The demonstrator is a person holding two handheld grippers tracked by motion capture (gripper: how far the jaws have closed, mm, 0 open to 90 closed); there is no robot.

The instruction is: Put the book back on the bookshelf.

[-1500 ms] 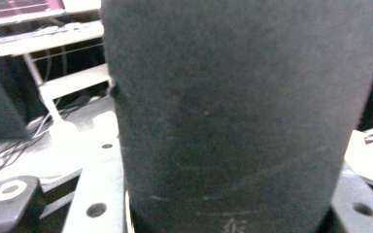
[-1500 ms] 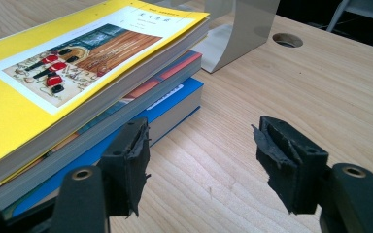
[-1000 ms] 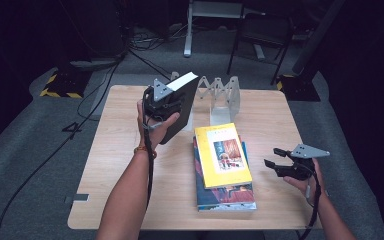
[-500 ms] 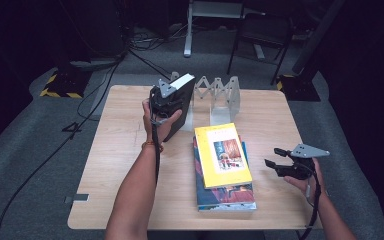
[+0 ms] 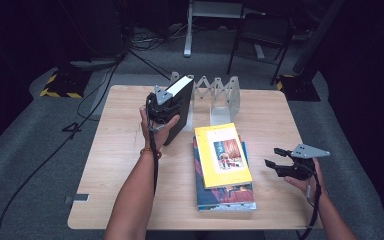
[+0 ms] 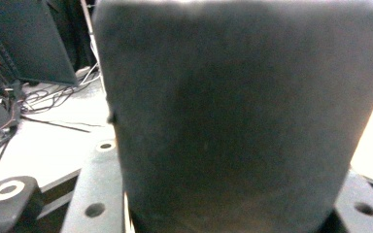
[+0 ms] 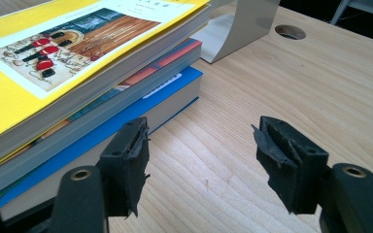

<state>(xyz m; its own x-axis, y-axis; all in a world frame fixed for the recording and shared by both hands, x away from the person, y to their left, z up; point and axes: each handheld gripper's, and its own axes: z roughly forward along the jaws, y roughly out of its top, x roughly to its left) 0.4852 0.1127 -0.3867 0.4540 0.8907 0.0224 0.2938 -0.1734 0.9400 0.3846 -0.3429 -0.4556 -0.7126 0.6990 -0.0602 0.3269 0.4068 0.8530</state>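
I had the left gripper (image 5: 166, 111) clamped on the thick black hardcover book (image 5: 177, 107), right gripper (image 5: 279, 162) open and empty; next was slotting it upright into the grey zigzag metal rack (image 5: 215, 90).

Bare tabletop (image 5: 120, 165) lies open across the lower left of the high view, and a strip at far right too. The book stack (image 5: 223, 170) fills the middle; the zigzag metal book rack (image 5: 219, 92) blocks the upper centre edge.
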